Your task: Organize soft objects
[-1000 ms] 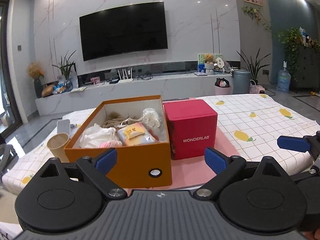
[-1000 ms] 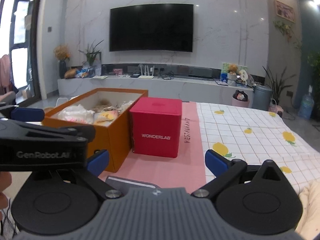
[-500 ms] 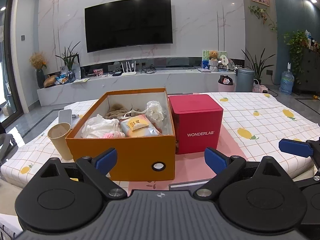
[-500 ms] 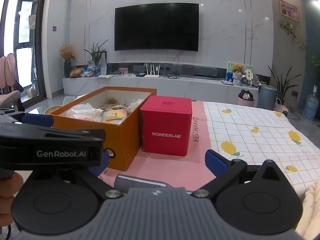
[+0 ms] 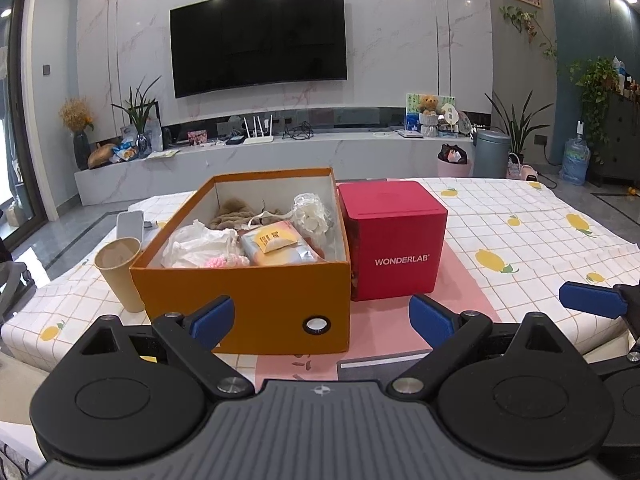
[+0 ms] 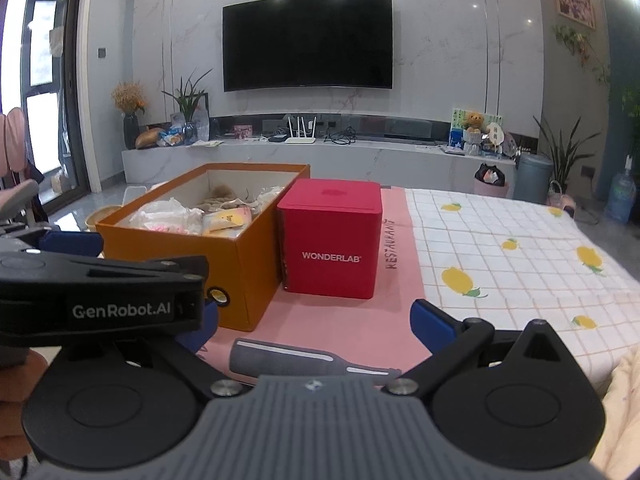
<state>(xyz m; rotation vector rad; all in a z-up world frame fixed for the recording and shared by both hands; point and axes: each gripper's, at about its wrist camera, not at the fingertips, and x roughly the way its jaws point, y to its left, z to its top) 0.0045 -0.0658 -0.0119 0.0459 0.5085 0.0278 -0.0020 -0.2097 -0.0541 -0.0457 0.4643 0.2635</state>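
An open orange box [image 5: 248, 300] stands on the table and holds soft items: a white plastic bag [image 5: 200, 244], a yellow tissue pack [image 5: 276, 246], a brown knit piece [image 5: 232, 214], a white lacy bundle [image 5: 310, 216] and something pink [image 5: 226, 261]. A closed red WONDERLAB box [image 5: 396, 240] stands against its right side. My left gripper [image 5: 322, 318] is open and empty, low in front of the orange box [image 6: 244, 264]. My right gripper [image 6: 316, 322] is open and empty, in front of the red box [image 6: 334, 248]. The left gripper's body [image 6: 100, 292] crosses the right wrist view.
A paper cup [image 5: 118, 274] and a white object [image 5: 130, 224] stand left of the orange box. The table carries a lemon-print cloth [image 5: 540, 240] and a pink runner [image 6: 340, 328]. A TV wall and low cabinet lie behind.
Both grippers have drawn back and risen slightly, so the boxes look smaller and more of the table front shows. Both grippers stay open and empty.
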